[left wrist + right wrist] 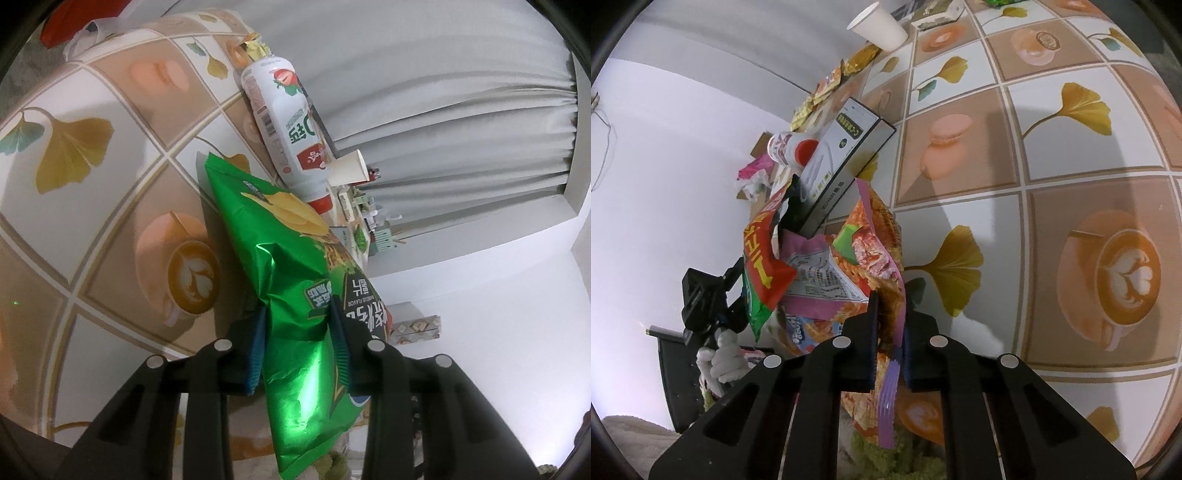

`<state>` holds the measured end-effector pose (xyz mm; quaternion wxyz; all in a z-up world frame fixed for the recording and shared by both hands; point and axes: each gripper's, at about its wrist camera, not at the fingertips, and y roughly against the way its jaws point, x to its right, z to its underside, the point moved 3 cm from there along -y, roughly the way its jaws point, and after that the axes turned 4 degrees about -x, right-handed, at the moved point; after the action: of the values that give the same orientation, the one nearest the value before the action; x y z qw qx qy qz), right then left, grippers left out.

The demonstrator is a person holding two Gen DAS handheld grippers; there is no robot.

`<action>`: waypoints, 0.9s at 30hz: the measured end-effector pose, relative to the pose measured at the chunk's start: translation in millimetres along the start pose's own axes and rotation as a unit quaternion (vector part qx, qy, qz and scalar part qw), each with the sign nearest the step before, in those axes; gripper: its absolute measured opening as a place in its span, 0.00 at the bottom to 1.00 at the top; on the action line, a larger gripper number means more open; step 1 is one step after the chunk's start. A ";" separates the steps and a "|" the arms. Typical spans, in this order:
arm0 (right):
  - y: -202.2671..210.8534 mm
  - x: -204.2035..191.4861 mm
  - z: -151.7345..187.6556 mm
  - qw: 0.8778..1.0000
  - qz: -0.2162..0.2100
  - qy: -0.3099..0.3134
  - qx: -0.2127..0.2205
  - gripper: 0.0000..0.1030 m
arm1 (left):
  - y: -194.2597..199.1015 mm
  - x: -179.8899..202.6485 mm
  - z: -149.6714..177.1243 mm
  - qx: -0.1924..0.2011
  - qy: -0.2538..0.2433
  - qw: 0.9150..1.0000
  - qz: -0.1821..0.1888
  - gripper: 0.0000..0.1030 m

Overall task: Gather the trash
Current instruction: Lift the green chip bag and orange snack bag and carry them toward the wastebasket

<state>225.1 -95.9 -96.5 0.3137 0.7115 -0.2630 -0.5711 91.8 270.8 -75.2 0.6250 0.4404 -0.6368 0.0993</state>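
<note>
Left gripper (299, 350) clamps green chip bag (291, 280); right gripper (890, 347) nearly shut on orange snack bag (875, 236); you've still got bottle (284, 122), cup (881, 24), box (842, 155) on the table (1052, 147).

Patterned tablecloth (110, 229) — grey curtain (461, 122) behind.

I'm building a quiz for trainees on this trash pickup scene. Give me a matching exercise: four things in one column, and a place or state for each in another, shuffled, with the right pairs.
Things:
1. green chip bag
2. white drink bottle
3. orange snack bag
4. paper cup

Places or states:
A. lying on its side, red cap on
B. gripped by the right gripper
C. gripped by the left gripper
D. tipped over on the tablecloth, empty mouth showing

Pairs: 1-C, 2-A, 3-B, 4-D
</note>
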 end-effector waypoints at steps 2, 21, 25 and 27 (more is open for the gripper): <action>0.4 1.1 0.1 1.000 -0.003 -0.001 0.001 0.08 | 2.8 1.2 -0.4 0.002 0.002 1.000 0.008 0.30; 18.5 1.9 1.8 0.999 -0.036 -0.006 0.028 0.05 | 11.9 32.3 -2.0 0.007 -0.026 0.998 0.052 0.29; 25.0 4.1 0.0 0.998 -0.038 -0.013 0.044 0.04 | 5.8 40.7 -5.3 0.004 -0.037 0.997 0.066 0.29; 30.1 6.7 0.9 0.998 -0.040 -0.016 0.054 0.04 | 2.2 47.1 -8.0 0.000 -0.044 0.996 0.072 0.29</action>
<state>225.2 -121.0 -78.5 0.2475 0.7279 -0.2701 -0.5796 103.9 256.9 -31.1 0.5877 0.3976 -0.6935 0.1249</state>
